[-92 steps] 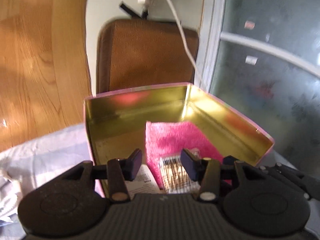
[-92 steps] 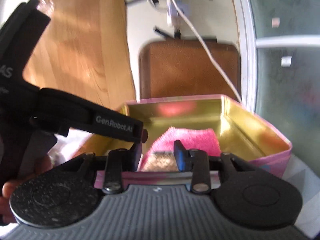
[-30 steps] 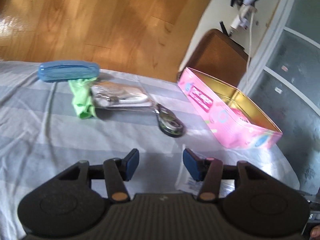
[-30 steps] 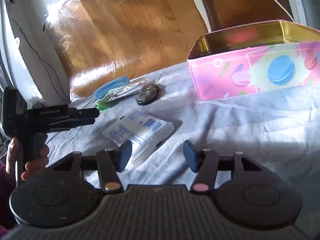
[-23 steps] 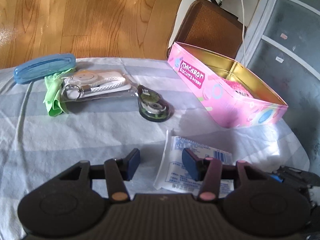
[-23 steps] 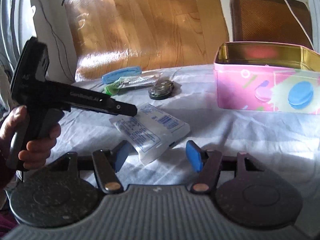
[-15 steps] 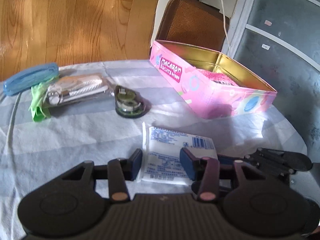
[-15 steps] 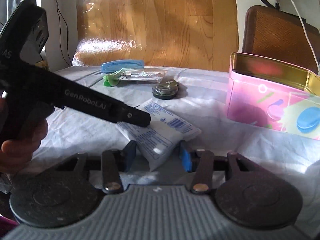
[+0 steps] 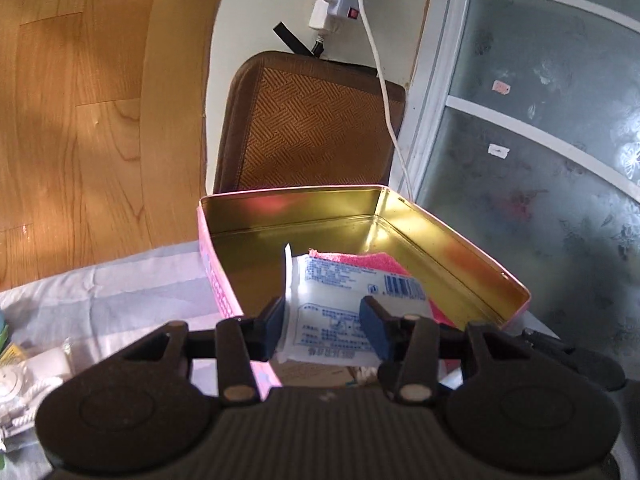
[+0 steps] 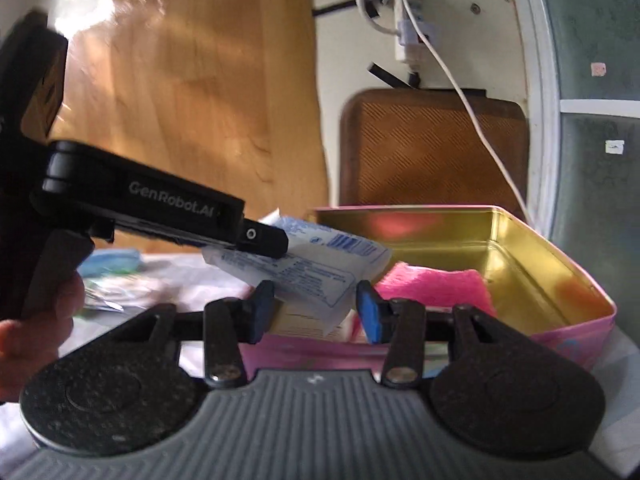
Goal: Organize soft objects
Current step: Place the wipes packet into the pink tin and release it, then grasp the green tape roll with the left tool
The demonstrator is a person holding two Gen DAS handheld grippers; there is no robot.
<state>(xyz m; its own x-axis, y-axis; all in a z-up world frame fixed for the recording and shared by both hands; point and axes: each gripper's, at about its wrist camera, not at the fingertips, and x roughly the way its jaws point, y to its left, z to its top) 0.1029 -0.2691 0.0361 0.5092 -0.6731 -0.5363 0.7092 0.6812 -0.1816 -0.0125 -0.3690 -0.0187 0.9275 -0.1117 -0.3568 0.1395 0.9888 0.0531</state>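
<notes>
My left gripper (image 9: 325, 330) is shut on a white tissue packet (image 9: 340, 300) with blue print and holds it over the open pink tin (image 9: 460, 252). A pink cloth (image 9: 376, 258) lies inside the tin under the packet. In the right wrist view the left gripper (image 10: 256, 236) holds the packet (image 10: 312, 268) above the near left corner of the tin (image 10: 560, 280), with the pink cloth (image 10: 436, 286) beyond. My right gripper (image 10: 316, 312) is open and empty just in front of the tin, below the packet.
The tin stands on a pale striped cloth (image 9: 132, 284). A keyring packet (image 9: 28, 372) lies at the left edge. A blue case (image 10: 108, 260) lies far left. A brown woven chair (image 9: 312, 124), a white cable (image 9: 384, 80) and a glass door (image 9: 540, 140) stand behind.
My left gripper closed on the tissue packet, lifted it off the cloth and carried it over the tin. My right gripper followed up to the tin's front.
</notes>
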